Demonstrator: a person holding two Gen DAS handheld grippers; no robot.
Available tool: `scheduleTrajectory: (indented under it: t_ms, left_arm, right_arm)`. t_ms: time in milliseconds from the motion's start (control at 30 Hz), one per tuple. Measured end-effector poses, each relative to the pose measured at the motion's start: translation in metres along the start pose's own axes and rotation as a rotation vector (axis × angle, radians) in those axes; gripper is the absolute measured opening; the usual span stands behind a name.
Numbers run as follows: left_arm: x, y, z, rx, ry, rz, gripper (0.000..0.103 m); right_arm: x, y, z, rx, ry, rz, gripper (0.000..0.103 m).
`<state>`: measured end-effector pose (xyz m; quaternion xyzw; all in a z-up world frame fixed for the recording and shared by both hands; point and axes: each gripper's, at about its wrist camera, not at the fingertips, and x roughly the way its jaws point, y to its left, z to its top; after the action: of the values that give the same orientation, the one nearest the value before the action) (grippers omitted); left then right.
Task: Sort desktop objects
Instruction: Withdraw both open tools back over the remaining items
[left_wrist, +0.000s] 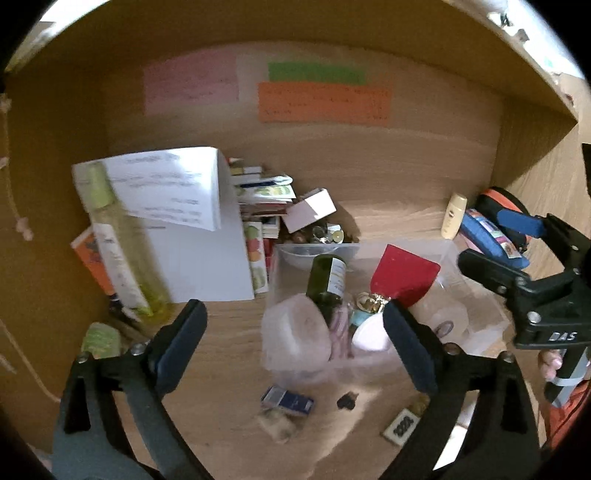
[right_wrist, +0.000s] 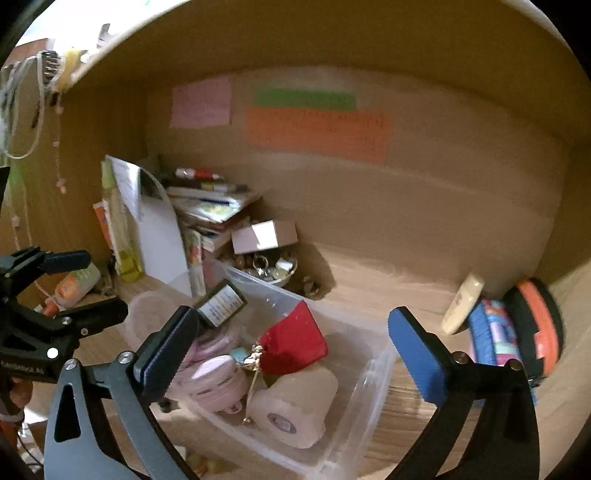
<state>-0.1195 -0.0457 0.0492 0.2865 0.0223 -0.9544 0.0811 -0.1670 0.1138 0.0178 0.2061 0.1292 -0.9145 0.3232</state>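
A clear plastic bin (left_wrist: 480, 332) (right_wrist: 373, 373) stands on the wooden desk. In it lie a dark green bottle (left_wrist: 327, 284) (right_wrist: 221, 302), a red pouch (left_wrist: 402, 280) (right_wrist: 295, 339), a pale tape roll (right_wrist: 295, 406), a pink round case (right_wrist: 218, 376) and a gold trinket (left_wrist: 373, 301). My left gripper (left_wrist: 295, 343) hovers open over the bin's near left side, its pads touching nothing. My right gripper (right_wrist: 295, 354) is open above the bin, also empty. Each gripper shows in the other's view: the right gripper (left_wrist: 498, 243) at the right, the left gripper (right_wrist: 85, 286) at the left.
A tall yellow-green bottle (left_wrist: 122, 251), white papers (left_wrist: 207, 258) and stacked books (right_wrist: 210, 206) crowd the back left. A bowl of trinkets (right_wrist: 269, 267) sits behind the bin. A cream tube (left_wrist: 454, 218), blue pouch (right_wrist: 484, 332) and orange-black case (right_wrist: 539, 325) lie right. Small items (left_wrist: 288, 400) lie in front.
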Motion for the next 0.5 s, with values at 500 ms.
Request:
scheduleTrajectory:
  t_ms: [500]
  left_arm:
    - [-0.028, 0.029, -0.059, -0.044, 0.058, 0.058, 0.099]
  right_arm:
    - [-0.026, 0.041, -0.050, -0.096, 0.166, 0.132, 0.101]
